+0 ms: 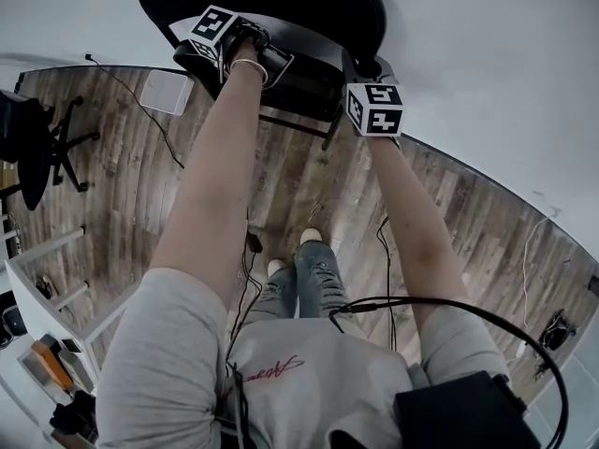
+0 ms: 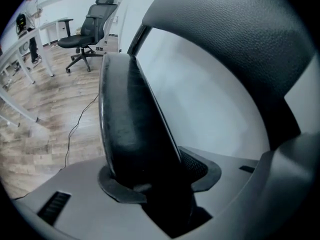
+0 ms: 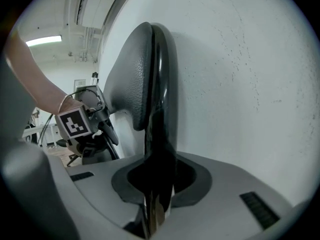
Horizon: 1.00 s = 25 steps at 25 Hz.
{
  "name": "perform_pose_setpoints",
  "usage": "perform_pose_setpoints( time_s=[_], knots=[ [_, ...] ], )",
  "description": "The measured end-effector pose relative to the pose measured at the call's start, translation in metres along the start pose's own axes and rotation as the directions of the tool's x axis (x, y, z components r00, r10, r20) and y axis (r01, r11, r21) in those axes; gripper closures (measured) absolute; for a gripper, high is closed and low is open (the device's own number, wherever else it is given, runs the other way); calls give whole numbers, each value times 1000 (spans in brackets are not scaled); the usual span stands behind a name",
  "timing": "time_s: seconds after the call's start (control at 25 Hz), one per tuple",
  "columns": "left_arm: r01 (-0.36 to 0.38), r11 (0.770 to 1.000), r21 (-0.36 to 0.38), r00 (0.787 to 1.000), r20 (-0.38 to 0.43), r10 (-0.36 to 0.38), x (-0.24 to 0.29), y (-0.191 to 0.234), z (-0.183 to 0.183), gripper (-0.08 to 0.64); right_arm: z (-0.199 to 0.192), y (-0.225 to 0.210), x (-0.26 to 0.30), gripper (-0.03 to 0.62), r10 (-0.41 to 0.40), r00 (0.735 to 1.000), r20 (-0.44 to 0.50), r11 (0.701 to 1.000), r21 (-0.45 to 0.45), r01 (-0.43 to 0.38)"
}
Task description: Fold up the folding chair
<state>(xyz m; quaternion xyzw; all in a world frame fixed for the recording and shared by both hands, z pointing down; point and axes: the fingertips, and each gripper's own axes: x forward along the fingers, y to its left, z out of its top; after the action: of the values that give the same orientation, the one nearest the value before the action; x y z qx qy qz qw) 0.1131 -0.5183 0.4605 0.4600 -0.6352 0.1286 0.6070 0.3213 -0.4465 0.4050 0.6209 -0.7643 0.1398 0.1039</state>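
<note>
Head view has the black folding chair [image 1: 309, 7] against the white wall [image 1: 487, 54], with my left claw [image 1: 248, 52] at its left side and my right claw [image 1: 367, 75] at its right. A cable [image 1: 386, 251] trails over the wood floor [image 1: 140, 185] below me, and stepping back with the chair could snag it.

Left gripper view: the padded seat [image 2: 131, 129] stands tipped up between my jaws, which sit parted round its edge without clamping. The backrest [image 2: 235, 39] is beyond it. I judge the seat could swing back down from so loose a hold.

Right gripper view: my jaws are nipped nearly together on the backrest's thin glossy rim. So small a bite could slip, letting the chair tip or scrape the wall.
</note>
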Motion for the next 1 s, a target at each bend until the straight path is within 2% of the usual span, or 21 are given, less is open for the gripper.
perform_pose_setpoints(
  time_s=[0.04,0.08,0.16,0.28,0.4,0.48,0.6,0.72,0.8,0.88,0.96,1.0],
  knots=[
    [11,1000,27,1000,-4,-11,0,1,0,331,1,-3,-1,529,-22,1000,3,1000,-15,22],
    [26,998,64,1000,-3,-26,0,2,2,306,1,-5,-3,461,-41,999,8,999,-35,41],
    [84,986,145,996,-11,-83,-3,0,1,268,4,-6,-8,408,-50,998,27,995,-86,53],
    [217,952,217,976,-44,-213,-15,-11,1,225,14,-2,-17,388,-38,996,79,992,-120,47],
    [334,914,231,943,-68,-327,-34,-7,8,214,20,-5,-35,385,-60,991,124,991,-113,74],
    [393,889,237,918,-54,-392,-52,7,12,186,16,-7,-54,370,-92,985,143,990,-97,107],
    [411,875,257,903,17,-430,-79,45,11,186,9,4,-88,371,-135,978,159,985,-82,150],
    [386,852,354,884,122,-452,-115,85,-8,186,19,37,-129,371,-112,972,207,985,-108,136],
    [387,815,431,854,166,-494,-145,101,-29,187,32,70,-156,371,-70,967,245,988,-118,102],
    [404,762,506,815,178,-551,-178,109,-52,187,48,108,-183,371,-19,961,275,989,-135,58],
    [407,686,604,771,176,-613,-215,110,-76,187,63,145,-212,371,32,955,296,986,-164,18],
    [399,636,660,743,174,-646,-236,110,-86,189,69,163,-227,371,53,950,308,985,-173,2]
  ],
)
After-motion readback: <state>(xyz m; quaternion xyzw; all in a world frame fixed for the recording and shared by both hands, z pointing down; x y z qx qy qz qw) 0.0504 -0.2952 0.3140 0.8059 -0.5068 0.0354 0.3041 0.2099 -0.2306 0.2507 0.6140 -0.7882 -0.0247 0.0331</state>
